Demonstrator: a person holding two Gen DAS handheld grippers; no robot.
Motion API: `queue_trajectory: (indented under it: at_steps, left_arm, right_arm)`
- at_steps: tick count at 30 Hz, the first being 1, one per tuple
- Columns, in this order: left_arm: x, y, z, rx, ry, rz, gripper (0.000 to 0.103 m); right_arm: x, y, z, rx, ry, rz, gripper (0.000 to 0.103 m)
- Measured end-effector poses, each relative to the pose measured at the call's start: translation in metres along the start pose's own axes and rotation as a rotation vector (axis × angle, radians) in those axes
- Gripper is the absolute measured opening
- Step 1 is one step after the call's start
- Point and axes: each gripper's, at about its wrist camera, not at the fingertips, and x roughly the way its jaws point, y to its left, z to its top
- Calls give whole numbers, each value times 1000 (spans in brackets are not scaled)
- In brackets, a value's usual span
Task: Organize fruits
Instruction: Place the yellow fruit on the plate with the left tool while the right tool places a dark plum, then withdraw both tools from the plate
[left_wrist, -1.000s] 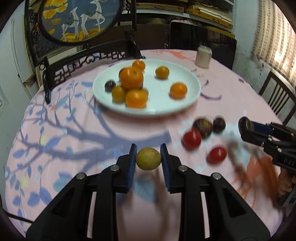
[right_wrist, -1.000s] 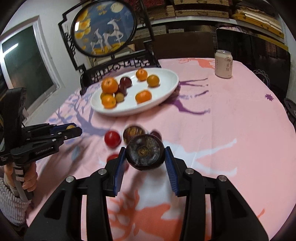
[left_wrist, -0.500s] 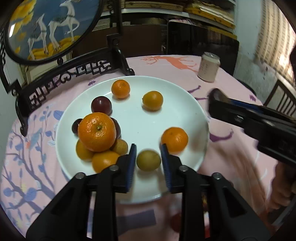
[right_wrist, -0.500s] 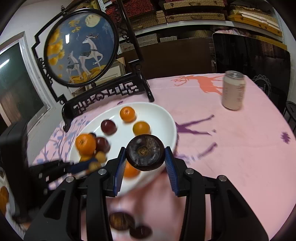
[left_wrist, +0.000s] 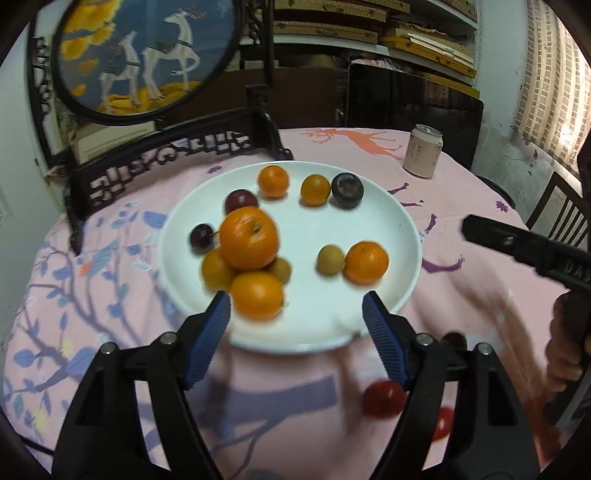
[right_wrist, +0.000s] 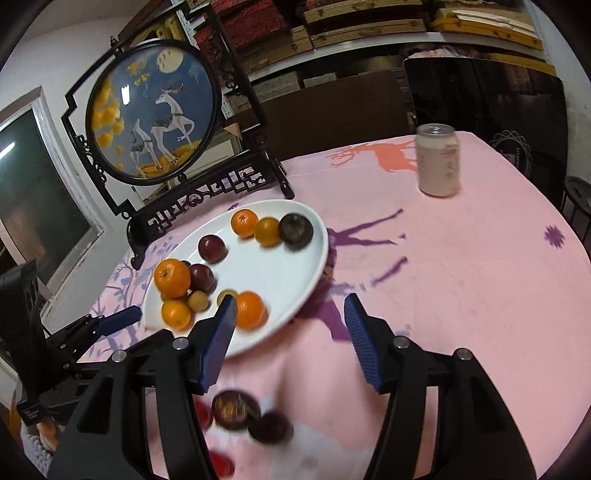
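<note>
A white plate (left_wrist: 369, 314) (right_wrist: 258, 273) holds several oranges, dark plums and small yellow-green fruits. A small yellow-green fruit (left_wrist: 328, 260) lies beside an orange (left_wrist: 365, 262). A dark round fruit (left_wrist: 347, 191) (right_wrist: 295, 230) lies at the plate's far edge. My left gripper (left_wrist: 297, 325) is open and empty over the plate's near rim. My right gripper (right_wrist: 290, 328) is open and empty at the plate's right edge. Two red fruits (left_wrist: 382, 398) and two dark fruits (right_wrist: 234, 410) lie on the pink cloth near the grippers.
A round deer picture on a black carved stand (left_wrist: 177, 147) (right_wrist: 199, 192) stands behind the plate. A pale drink can (left_wrist: 423, 155) (right_wrist: 439, 164) stands at the back right. Chairs (left_wrist: 554, 206) sit past the table's right edge.
Both grippers opened. The left let the yellow-green fruit go onto the plate beside an orange; the right let the dark fruit go at the plate's far edge. Both have drawn back.
</note>
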Motion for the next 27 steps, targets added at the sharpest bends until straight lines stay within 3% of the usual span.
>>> queue_trajectory:
  at_steps: [6,11,15,18,27]
  left_arm:
    - [-27,8,-33,14,1,83,84]
    - [-39,7,-50,10,1,156,95]
    - [-40,0,-56,26,10,176,96]
    - [-40,-6,-58,54,7,197,97]
    - [-39,-5,-57,51,10,205,98]
  right_arm:
    - [-22,2,-23,4,1,9,61]
    - [-38,13,-48,-46,4,-1,61]
    - [-46,25,-71,-113,19,-29,63]
    - [-48,28,-83,-124,31,-39,70]
    - [-45,42,-101,-182,72,-28,70]
